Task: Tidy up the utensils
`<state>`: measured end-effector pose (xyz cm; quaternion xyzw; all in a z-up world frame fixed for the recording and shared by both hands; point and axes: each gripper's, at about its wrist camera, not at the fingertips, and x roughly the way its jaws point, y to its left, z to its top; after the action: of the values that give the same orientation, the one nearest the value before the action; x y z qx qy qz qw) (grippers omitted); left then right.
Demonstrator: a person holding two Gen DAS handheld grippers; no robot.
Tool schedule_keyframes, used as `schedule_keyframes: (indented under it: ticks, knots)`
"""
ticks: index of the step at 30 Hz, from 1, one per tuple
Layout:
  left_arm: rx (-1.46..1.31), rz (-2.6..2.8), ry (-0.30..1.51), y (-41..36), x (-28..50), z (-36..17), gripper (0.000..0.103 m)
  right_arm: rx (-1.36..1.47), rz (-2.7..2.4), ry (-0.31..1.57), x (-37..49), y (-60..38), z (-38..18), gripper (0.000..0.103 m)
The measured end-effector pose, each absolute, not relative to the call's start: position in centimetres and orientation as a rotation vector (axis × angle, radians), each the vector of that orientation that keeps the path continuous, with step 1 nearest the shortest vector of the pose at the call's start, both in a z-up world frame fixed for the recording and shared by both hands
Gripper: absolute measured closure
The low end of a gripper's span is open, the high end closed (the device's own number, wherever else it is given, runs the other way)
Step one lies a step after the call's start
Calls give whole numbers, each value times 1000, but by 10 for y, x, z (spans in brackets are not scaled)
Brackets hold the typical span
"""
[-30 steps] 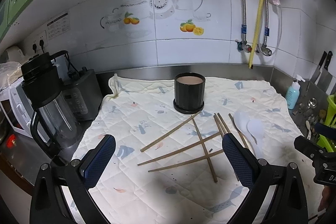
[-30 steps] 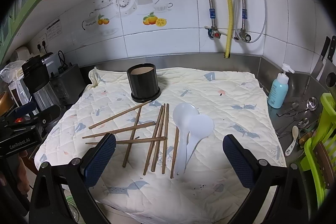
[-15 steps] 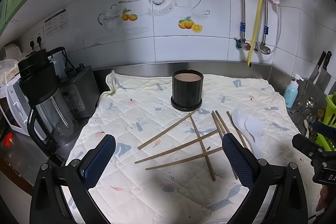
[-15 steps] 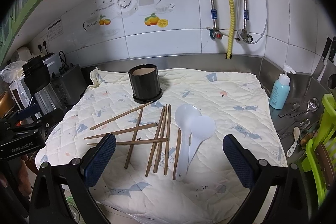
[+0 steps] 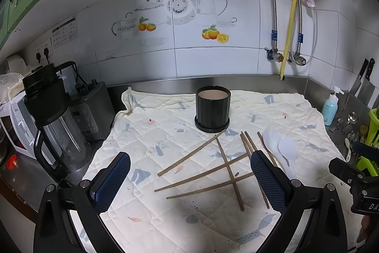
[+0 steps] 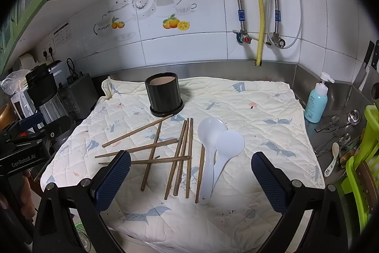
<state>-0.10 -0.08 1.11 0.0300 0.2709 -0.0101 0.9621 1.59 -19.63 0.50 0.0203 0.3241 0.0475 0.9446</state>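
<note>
Right wrist view: wooden chopsticks [image 6: 182,153] lie scattered and crossed at the centre of the frame on a quilted cloth [image 6: 260,110] covering the table, two white rice paddles [image 6: 213,148] overlapping just to their right, and an empty black holder [image 6: 164,95] standing upright above them. The right hand-held gripper [image 6: 189,181] hangs over the lower edge of the cloth, jaws spread wide and holding nothing; in the left wrist view the left hand-held gripper [image 5: 189,179] is likewise wide open and empty above the crossed sticks. Nothing has yet reached the holder. Risks ahead: because the sticks overlap, closing on one may drag or flip its neighbours; thin sticks on soft cloth may slip from the pads; the stacked paddles may lift together; a knock could tip the holder.
</note>
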Motion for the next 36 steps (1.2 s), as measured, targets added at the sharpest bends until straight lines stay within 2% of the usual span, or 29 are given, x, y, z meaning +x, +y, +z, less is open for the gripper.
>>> schedule_keyframes:
  ticks: [36]
  knots:
    - [47,-22,576,8,9,4,0,35,100,685,20,-194,1,0]
